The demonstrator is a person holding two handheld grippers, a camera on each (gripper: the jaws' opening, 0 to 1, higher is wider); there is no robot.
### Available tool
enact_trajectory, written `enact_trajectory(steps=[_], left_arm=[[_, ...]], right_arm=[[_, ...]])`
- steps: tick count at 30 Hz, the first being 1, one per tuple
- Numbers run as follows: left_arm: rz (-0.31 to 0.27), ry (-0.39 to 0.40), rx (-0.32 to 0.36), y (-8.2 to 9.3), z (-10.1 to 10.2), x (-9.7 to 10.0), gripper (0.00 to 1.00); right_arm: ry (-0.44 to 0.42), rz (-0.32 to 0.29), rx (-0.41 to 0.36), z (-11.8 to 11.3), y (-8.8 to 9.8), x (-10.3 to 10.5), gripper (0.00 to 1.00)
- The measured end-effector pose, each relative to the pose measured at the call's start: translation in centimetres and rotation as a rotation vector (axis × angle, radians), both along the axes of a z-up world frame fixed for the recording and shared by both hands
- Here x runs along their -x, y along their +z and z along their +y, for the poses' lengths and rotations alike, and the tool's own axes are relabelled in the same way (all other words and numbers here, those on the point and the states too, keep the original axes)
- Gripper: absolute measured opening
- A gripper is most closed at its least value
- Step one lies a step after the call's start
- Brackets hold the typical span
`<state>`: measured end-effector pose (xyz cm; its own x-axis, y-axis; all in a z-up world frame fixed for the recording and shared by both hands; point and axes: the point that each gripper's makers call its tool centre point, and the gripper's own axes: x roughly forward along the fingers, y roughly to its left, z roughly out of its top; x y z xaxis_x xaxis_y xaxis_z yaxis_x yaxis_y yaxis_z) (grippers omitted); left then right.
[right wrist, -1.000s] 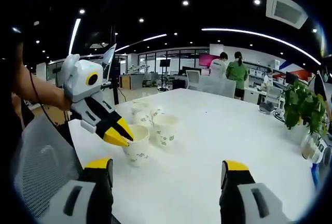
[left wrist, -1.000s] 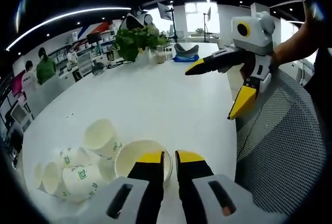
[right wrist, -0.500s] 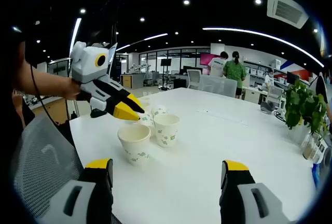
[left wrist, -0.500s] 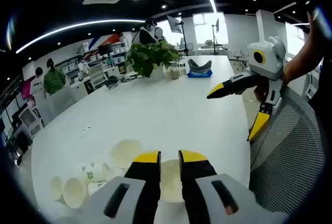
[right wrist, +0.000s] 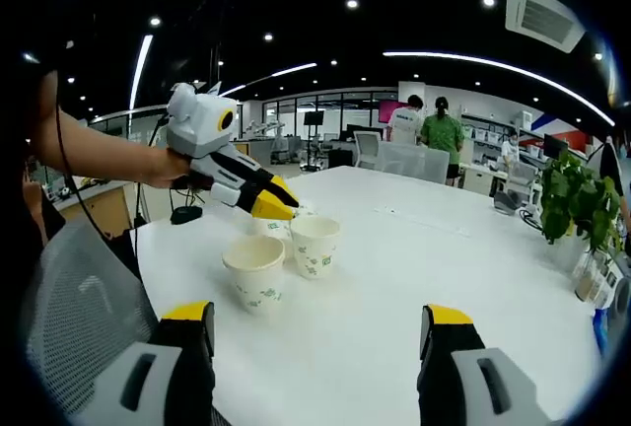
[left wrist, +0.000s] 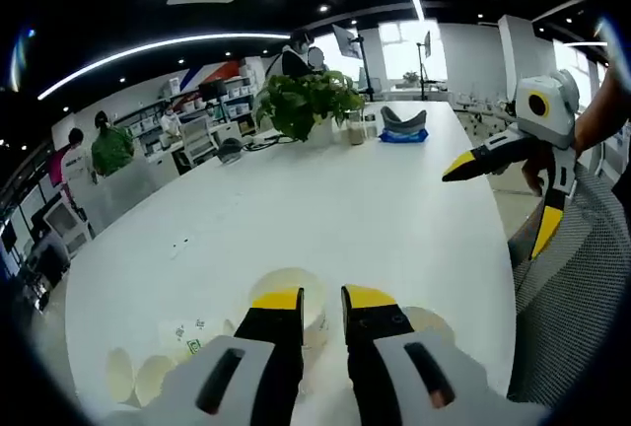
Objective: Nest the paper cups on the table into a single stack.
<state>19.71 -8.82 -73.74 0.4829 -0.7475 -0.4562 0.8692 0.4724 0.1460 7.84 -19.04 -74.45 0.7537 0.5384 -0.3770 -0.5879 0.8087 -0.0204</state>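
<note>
Left gripper view: left gripper (left wrist: 321,300) jaws nearly closed, narrow gap, nothing between the tips. Just past the tips an upright cup (left wrist: 279,290) on the white table (left wrist: 325,199), a second rim (left wrist: 434,325) to the right of the jaws, tipped cups (left wrist: 148,377) lower left. Right gripper (left wrist: 505,181) hangs past the table edge over a mesh chair (left wrist: 572,318), jaws spread wide, empty. Far end: plant (left wrist: 308,101), blue item (left wrist: 402,134).

Right gripper view: right gripper (right wrist: 320,319) jaws wide apart, empty, low over the table (right wrist: 424,258). Ahead, near cup (right wrist: 253,270) upright, second cup (right wrist: 315,244) just behind it, more cups (right wrist: 271,226) behind those. Left gripper (right wrist: 274,211) hovers over the far cups, jaws look pinched together, grasping nothing. People (right wrist: 441,135) stand at the far end.
</note>
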Motion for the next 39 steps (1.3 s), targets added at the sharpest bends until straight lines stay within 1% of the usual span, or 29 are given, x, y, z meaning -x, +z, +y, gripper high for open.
enact_trajectory(steps=[5, 10, 17, 22, 27, 31, 39], left_arm=[[0.026, -0.018, -0.028, -1.4, -0.7, -0.9, 0.12], [0.05, -0.039, -0.054, -2.5, -1.5, -1.1, 0.11], [0.075, -0.052, -0.087, -4.1, -2.0, -1.7, 0.09], [0.08, -0.062, -0.095, -4.3, -2.4, -1.9, 0.05], [0.089, -0.073, -0.121, -5.1, -2.7, -1.9, 0.02], [0.093, -0.067, -0.121, -5.0, -2.5, -1.9, 0.01], [0.071, -0.063, -0.141, -4.6, -1.7, -1.8, 0.0]], right_arm=[[-0.005, 0.002, -0.001, 0.0, 0.0, 0.0, 0.87], [-0.007, 0.002, -0.001, -0.1, 0.0, -0.1, 0.87], [-0.014, 0.006, -0.004, -0.3, 0.0, -0.2, 0.87], [-0.018, 0.004, -0.002, -0.3, 0.0, -0.3, 0.87], [-0.026, 0.003, -0.006, -0.4, 0.1, -0.3, 0.87], [-0.02, 0.008, -0.002, -0.2, 0.0, -0.3, 0.87], [-0.021, 0.001, -0.004, -0.2, 0.2, -0.2, 0.87]])
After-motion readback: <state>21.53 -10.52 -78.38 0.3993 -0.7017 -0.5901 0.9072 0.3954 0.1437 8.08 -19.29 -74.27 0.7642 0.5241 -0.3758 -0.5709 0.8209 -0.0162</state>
